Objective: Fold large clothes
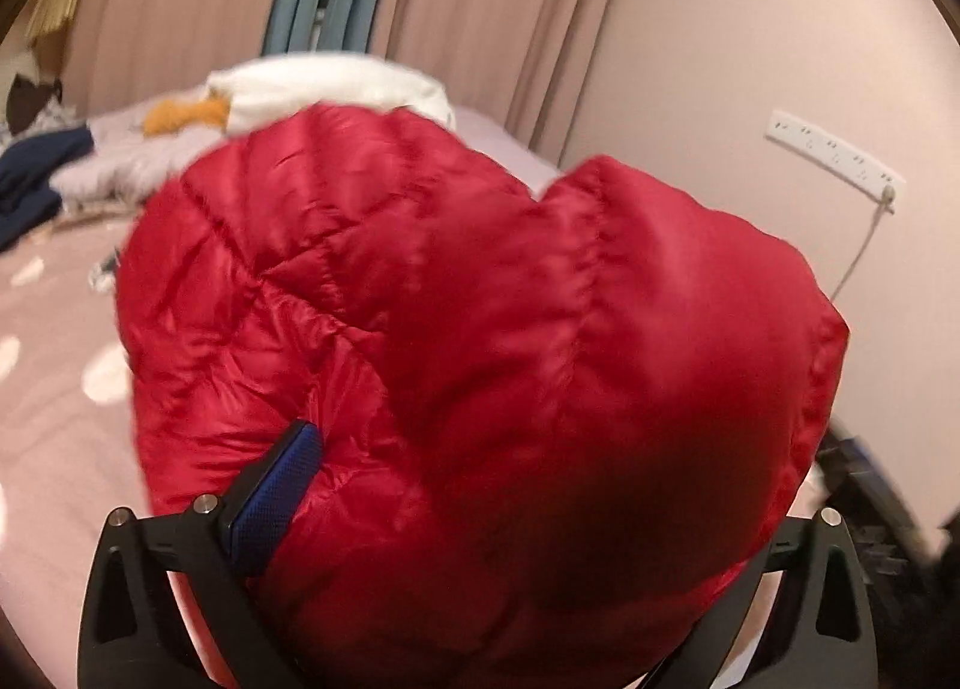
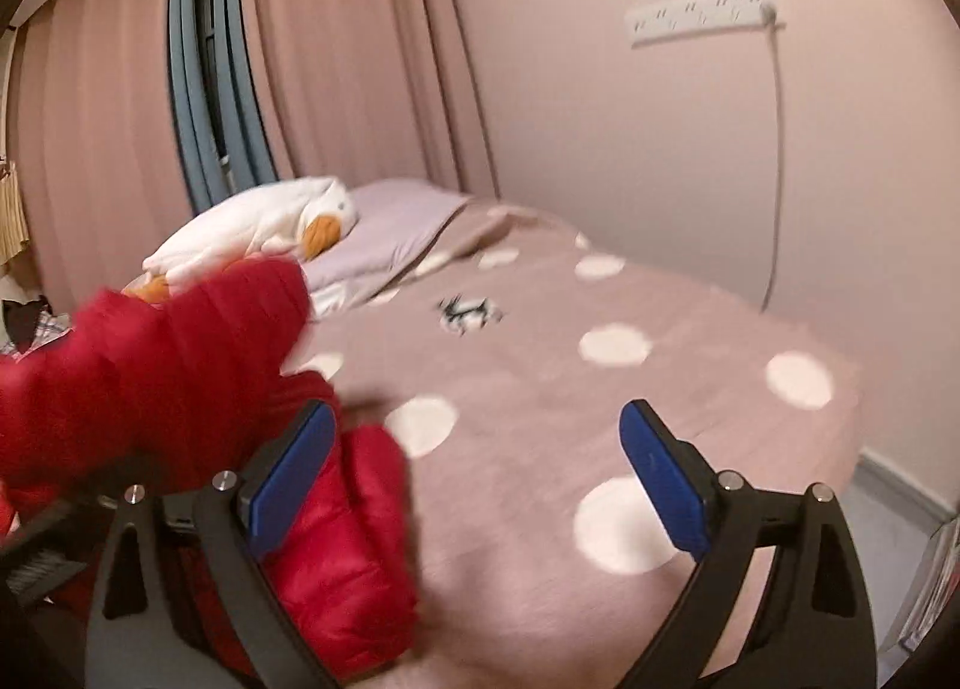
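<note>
Red quilted jacket [image 1: 480,359] billows between the left gripper [image 1: 540,509]'s wide-open jaws, unpinched, over the bed [image 1: 54,389], while in the right view the right gripper [image 2: 480,479] stands open and empty near the bed's foot edge, jacket at left, so re-gripping likely comes next.

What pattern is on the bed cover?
The soft pink bed cover has big white dots, clearest in the right wrist view.
</note>
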A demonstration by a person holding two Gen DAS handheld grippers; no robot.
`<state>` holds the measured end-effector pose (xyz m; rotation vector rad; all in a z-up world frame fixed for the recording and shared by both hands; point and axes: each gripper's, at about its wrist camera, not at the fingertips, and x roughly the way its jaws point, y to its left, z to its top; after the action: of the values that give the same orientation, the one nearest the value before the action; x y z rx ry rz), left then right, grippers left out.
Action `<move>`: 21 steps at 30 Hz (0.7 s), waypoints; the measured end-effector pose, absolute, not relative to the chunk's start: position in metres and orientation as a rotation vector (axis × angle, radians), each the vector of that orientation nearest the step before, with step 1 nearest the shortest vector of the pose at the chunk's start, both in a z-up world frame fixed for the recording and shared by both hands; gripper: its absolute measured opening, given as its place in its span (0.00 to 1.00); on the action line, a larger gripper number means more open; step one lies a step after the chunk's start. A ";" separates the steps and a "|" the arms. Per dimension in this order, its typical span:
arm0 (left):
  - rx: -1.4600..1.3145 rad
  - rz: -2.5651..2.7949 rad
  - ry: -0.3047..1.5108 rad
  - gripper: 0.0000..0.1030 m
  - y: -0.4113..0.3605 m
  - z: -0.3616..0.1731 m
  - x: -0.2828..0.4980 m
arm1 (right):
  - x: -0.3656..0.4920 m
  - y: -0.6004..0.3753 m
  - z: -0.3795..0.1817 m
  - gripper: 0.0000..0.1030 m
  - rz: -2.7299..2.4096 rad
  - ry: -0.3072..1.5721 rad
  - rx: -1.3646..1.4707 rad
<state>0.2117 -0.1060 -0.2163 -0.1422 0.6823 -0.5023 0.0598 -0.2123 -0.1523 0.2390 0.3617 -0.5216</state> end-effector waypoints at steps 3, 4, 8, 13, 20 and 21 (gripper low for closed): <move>-0.001 -0.498 0.690 0.98 -0.135 -0.236 0.211 | 0.063 -0.211 -0.145 0.94 -0.529 0.344 0.179; 0.064 -0.506 0.679 0.98 -0.147 -0.245 0.208 | 0.064 -0.213 -0.141 0.94 -0.538 0.339 0.158; 0.179 -0.502 0.682 0.98 -0.167 -0.263 0.211 | 0.067 -0.217 -0.143 0.94 -0.559 0.322 0.117; 0.102 -0.532 0.710 0.98 -0.157 -0.260 0.222 | 0.066 -0.234 -0.143 0.93 -0.554 0.318 0.172; 0.060 -0.539 0.713 0.98 -0.156 -0.245 0.206 | 0.068 -0.241 -0.151 0.93 -0.545 0.329 0.230; 0.042 -0.549 0.719 0.98 -0.154 -0.243 0.199 | 0.068 -0.242 -0.152 0.93 -0.544 0.330 0.230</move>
<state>0.1992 -0.1537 -0.2426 0.0423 0.7192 -0.5485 0.0678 -0.2419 -0.1515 0.2303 0.3295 -0.5445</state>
